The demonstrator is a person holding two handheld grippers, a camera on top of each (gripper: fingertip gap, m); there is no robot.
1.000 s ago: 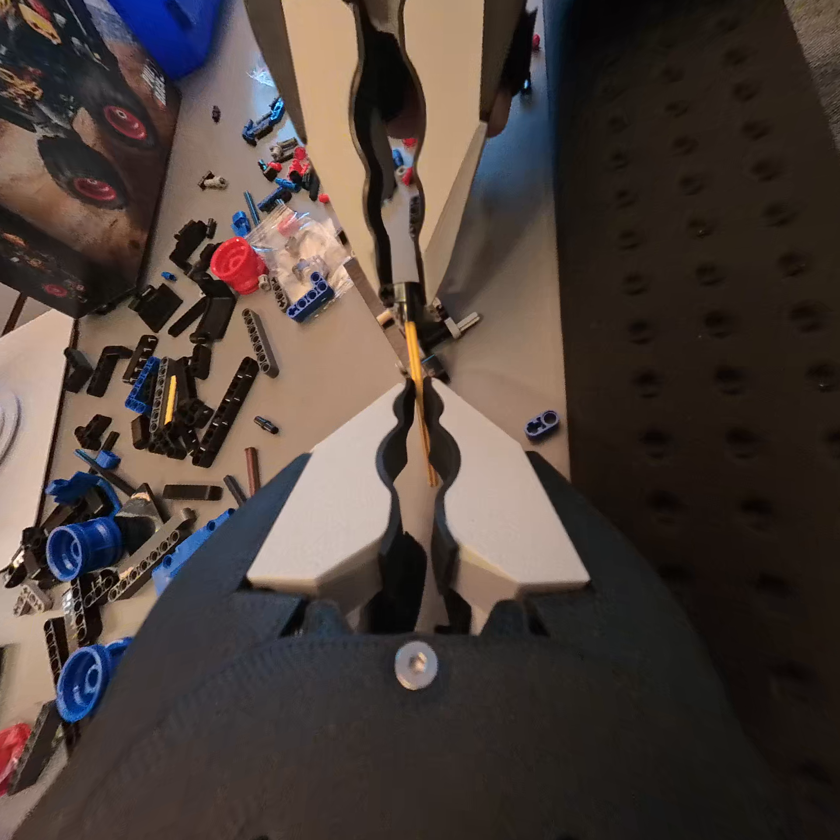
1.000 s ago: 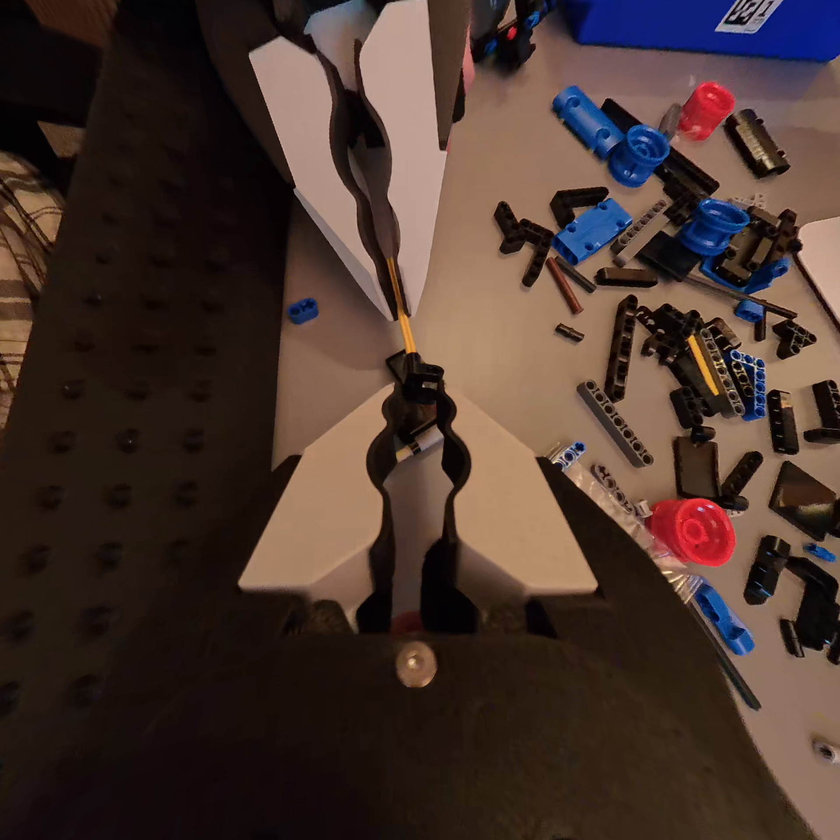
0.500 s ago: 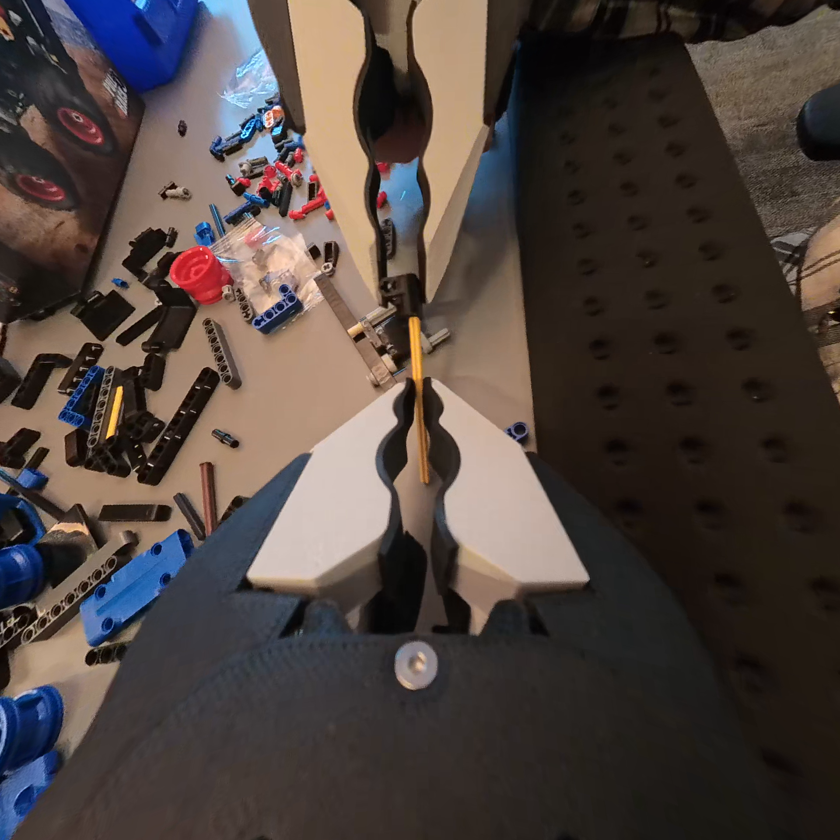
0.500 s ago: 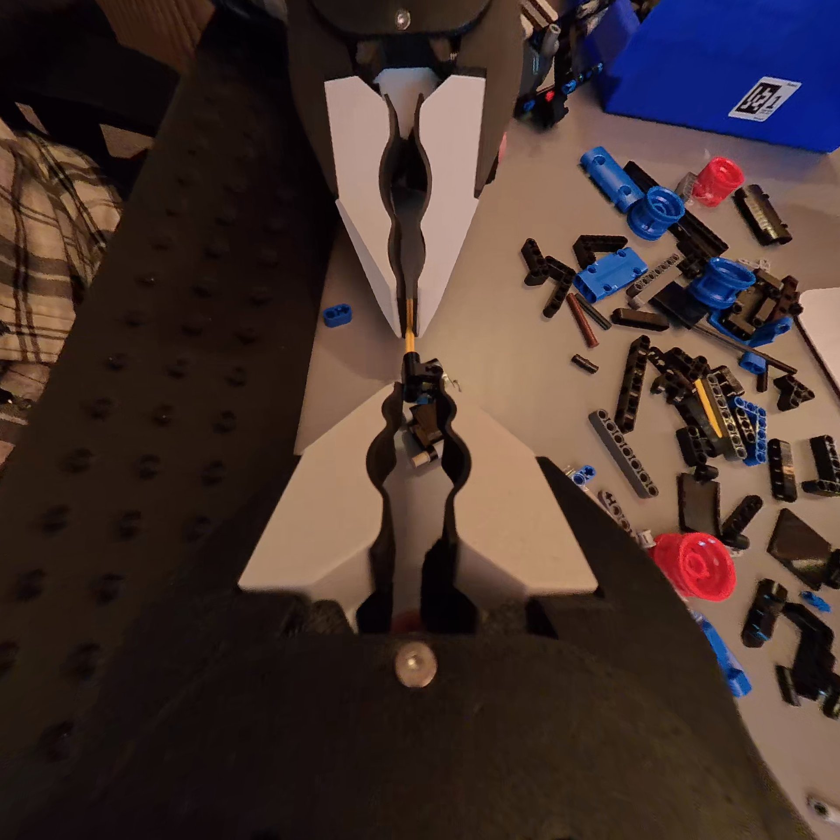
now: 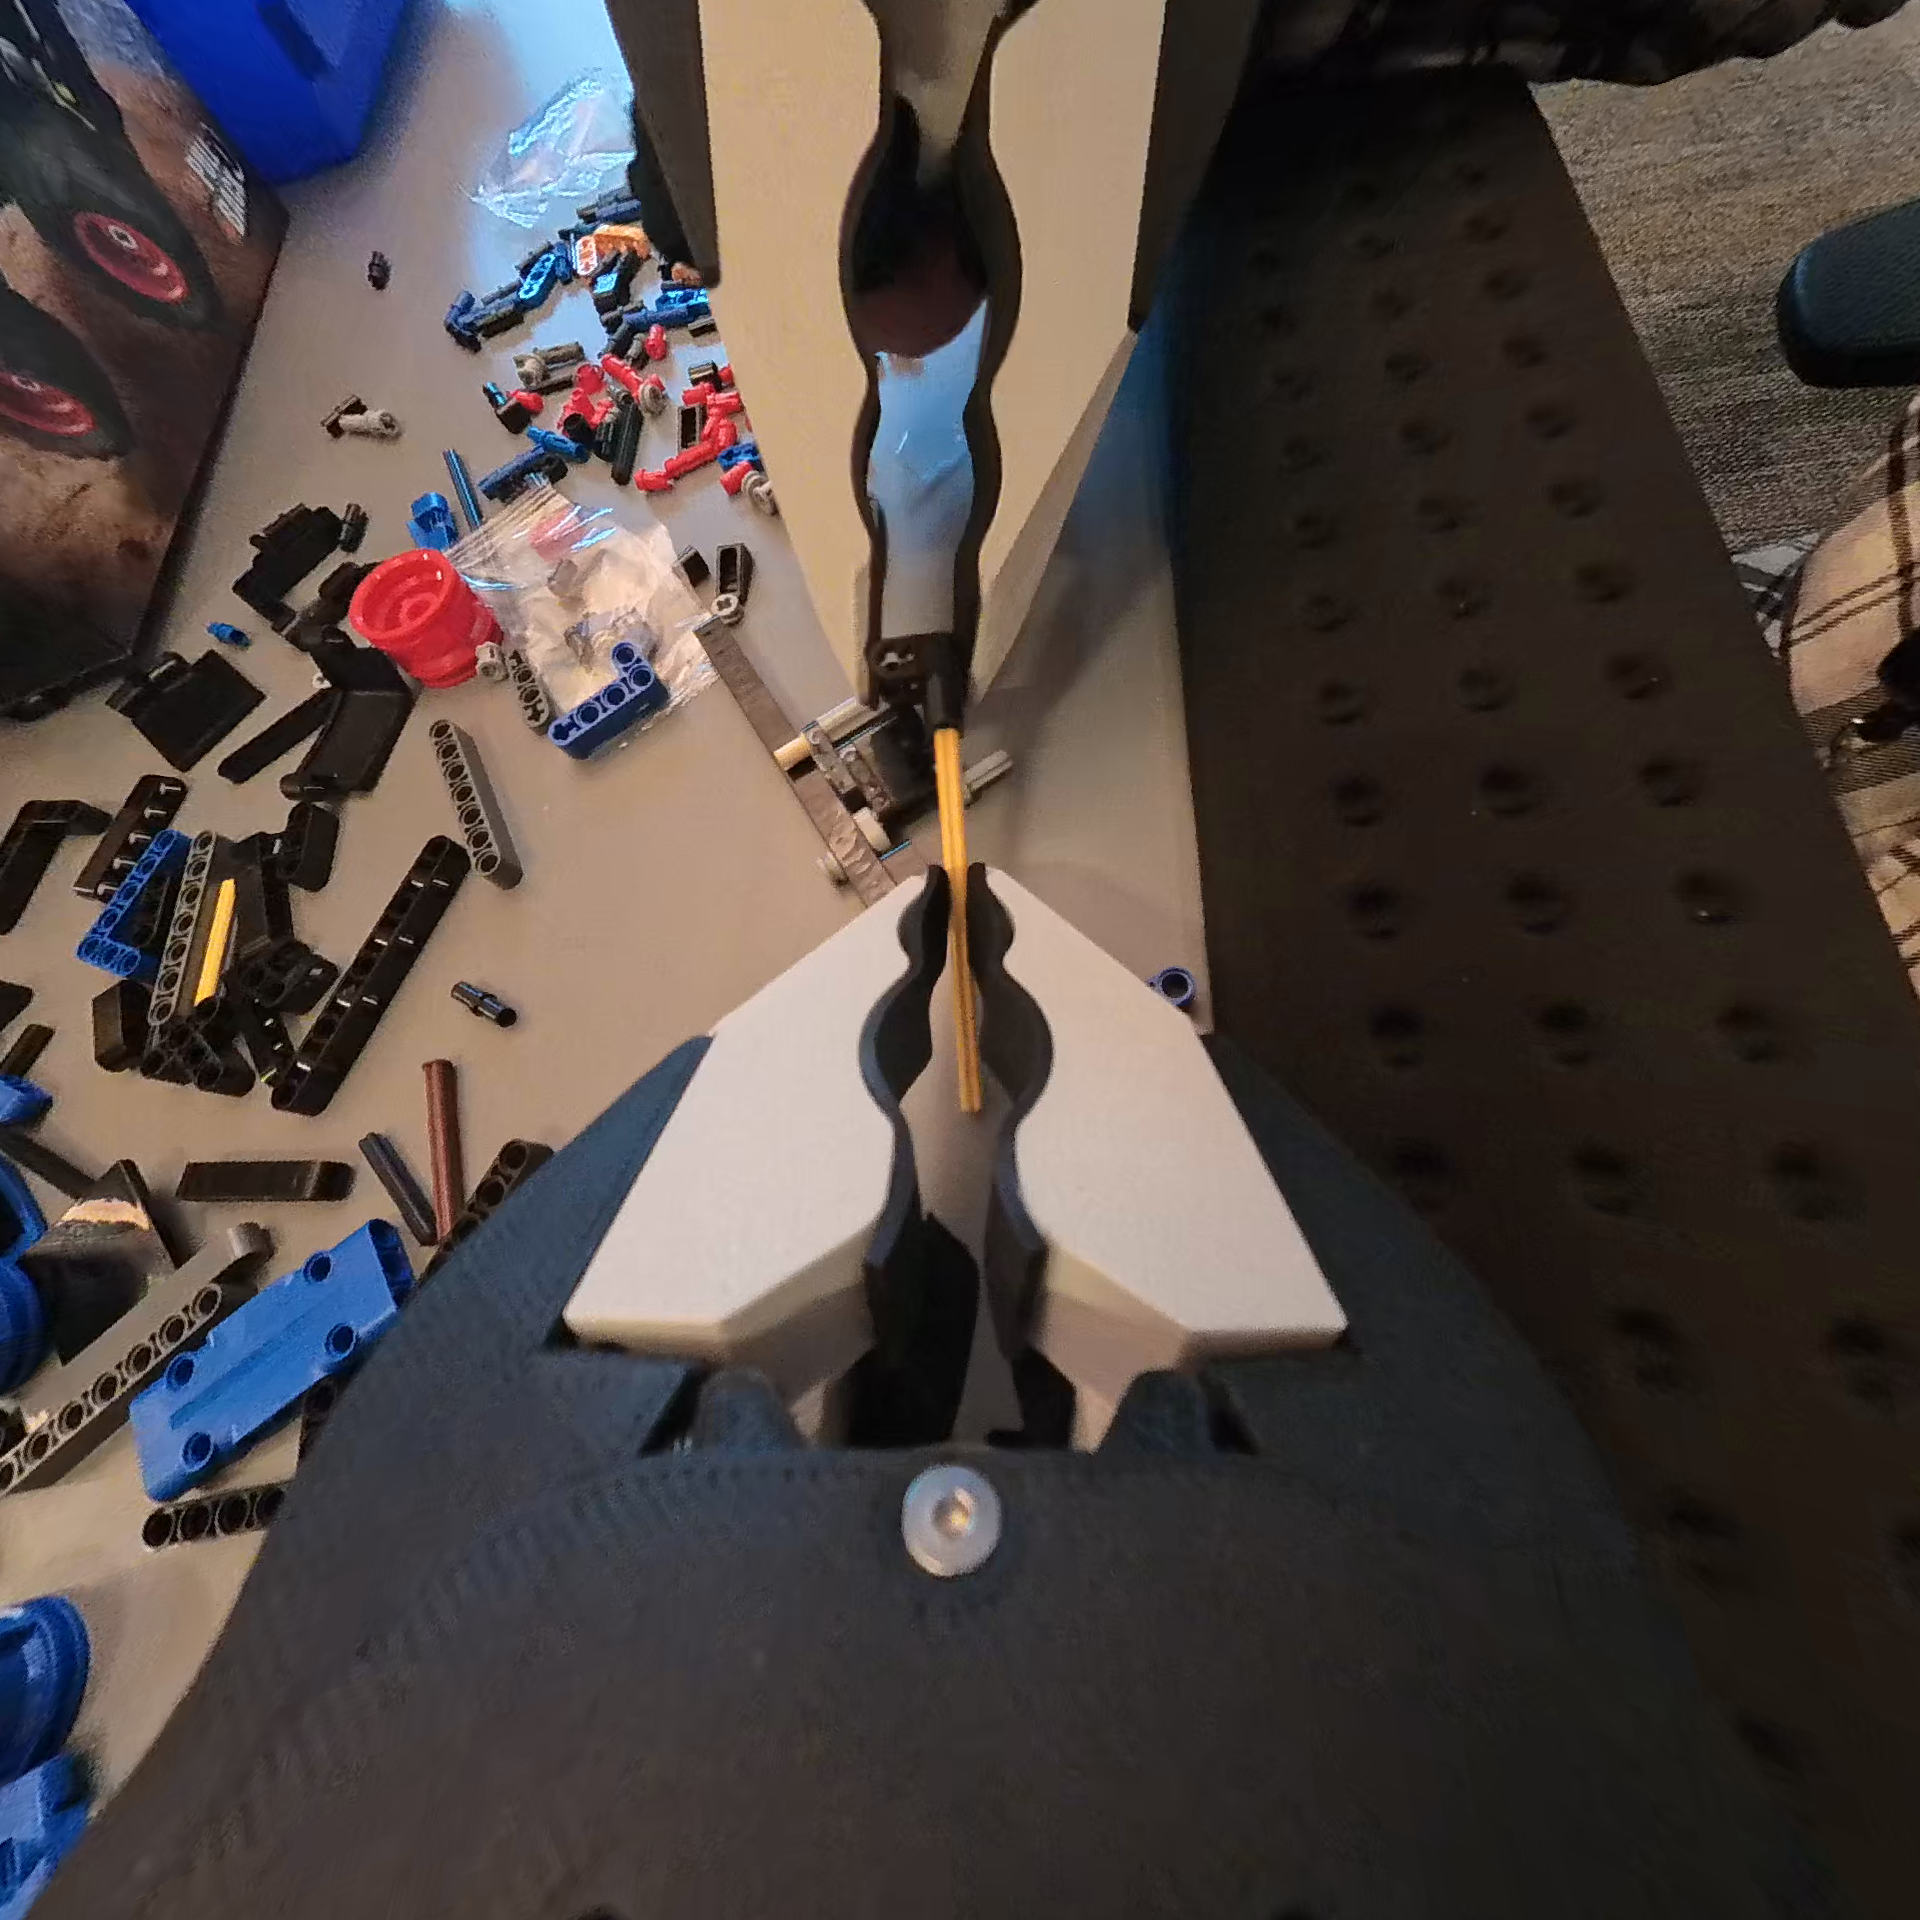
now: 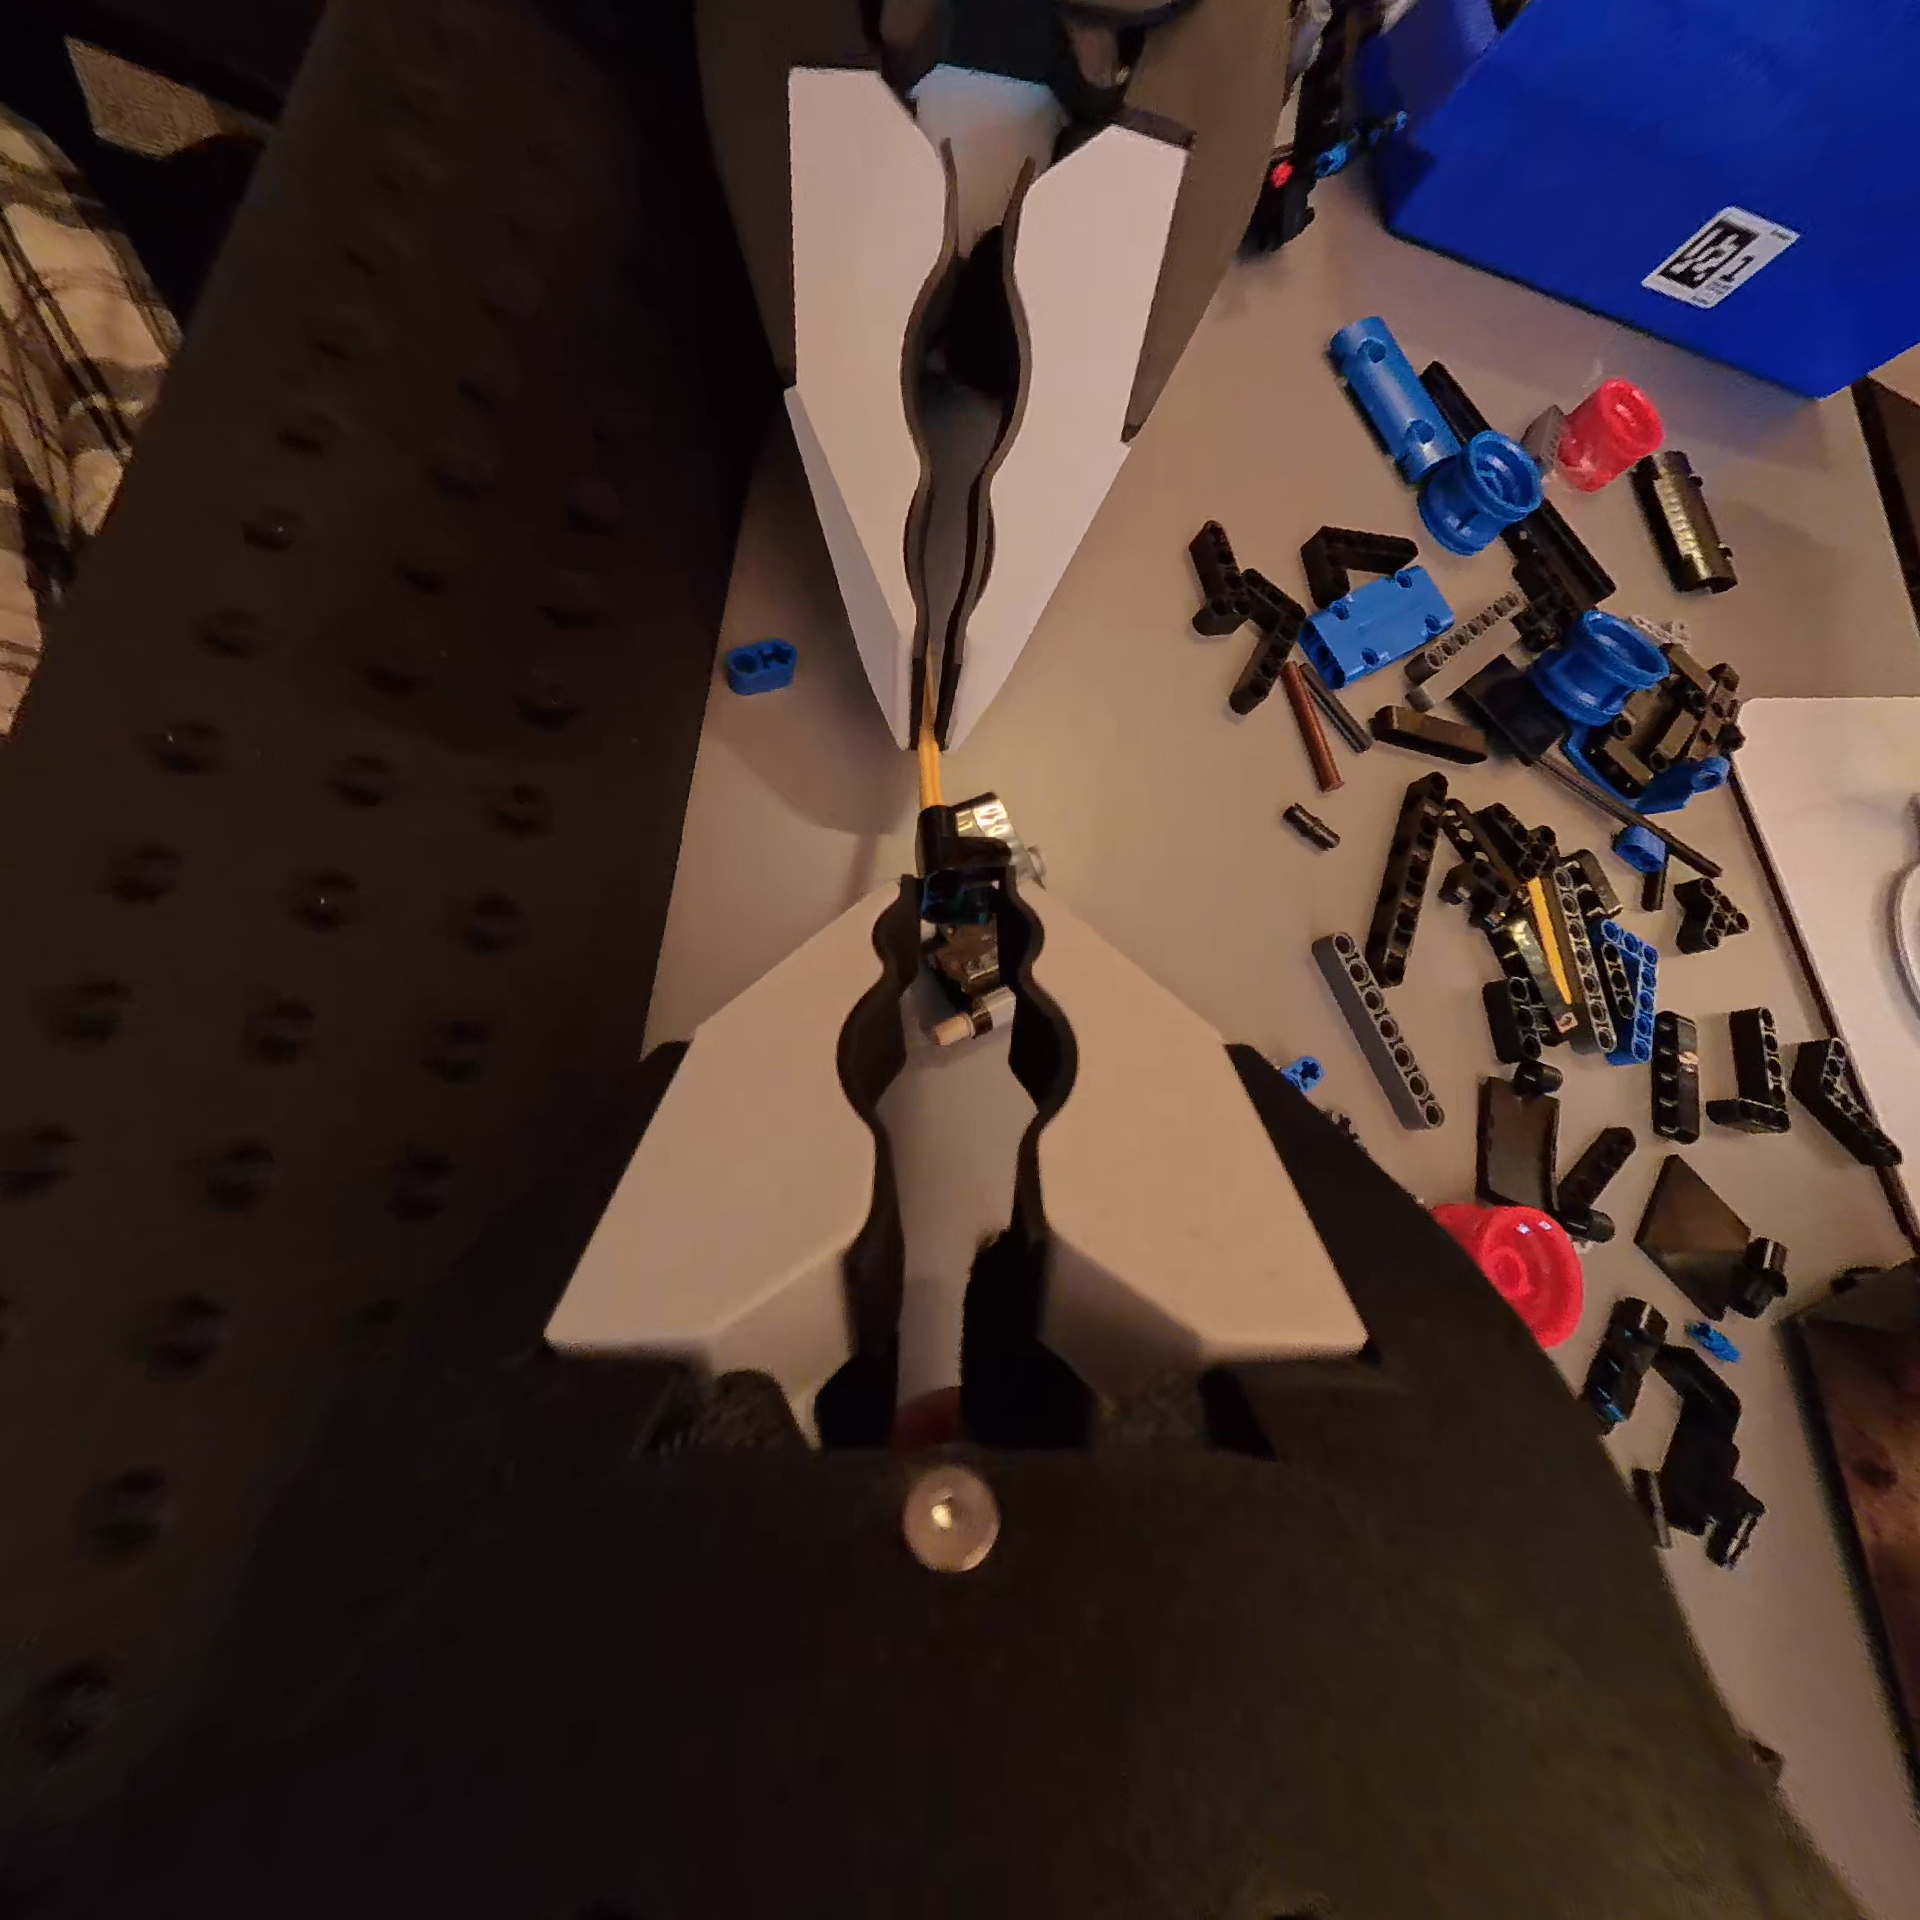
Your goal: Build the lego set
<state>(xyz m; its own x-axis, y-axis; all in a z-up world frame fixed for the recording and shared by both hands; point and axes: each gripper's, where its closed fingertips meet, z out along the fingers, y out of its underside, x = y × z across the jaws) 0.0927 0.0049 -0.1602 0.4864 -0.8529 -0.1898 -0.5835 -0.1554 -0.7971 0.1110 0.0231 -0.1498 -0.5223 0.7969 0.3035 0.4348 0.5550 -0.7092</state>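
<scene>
My left gripper (image 5: pixel 956 883) is shut on a thin yellow axle (image 5: pixel 954 821) that sticks out forward past its tips. The axle's far end sits in a small black and grey lego assembly (image 5: pixel 883 758). My right gripper (image 6: pixel 961 894) is shut on that assembly (image 6: pixel 961 842). The two grippers face each other tip to tip above the grey table's edge (image 5: pixel 1164 914). In the right wrist view the axle (image 6: pixel 928 774) runs from the assembly into the left gripper (image 6: pixel 930 717). In the left wrist view the right gripper (image 5: pixel 920 665) comes in from the top.
Many loose black, blue and red pieces lie over the table. Among them are a red wheel hub (image 5: pixel 421 618), a clear plastic bag (image 5: pixel 592 592) and a small blue piece (image 6: pixel 761 665). A blue bin (image 6: pixel 1662 156), the set's box (image 5: pixel 94 343) and a black dimpled mat (image 5: pixel 1507 831) border the area. Both grippers' tips are close together, under 4 cm apart. The small blue piece (image 6: pixel 761 665) lies around 4 cm away from my left fingertips.
Both grippers have swung to face each other more squarely, and the views have shifted. The axle stays held, with its end in the assembly.
</scene>
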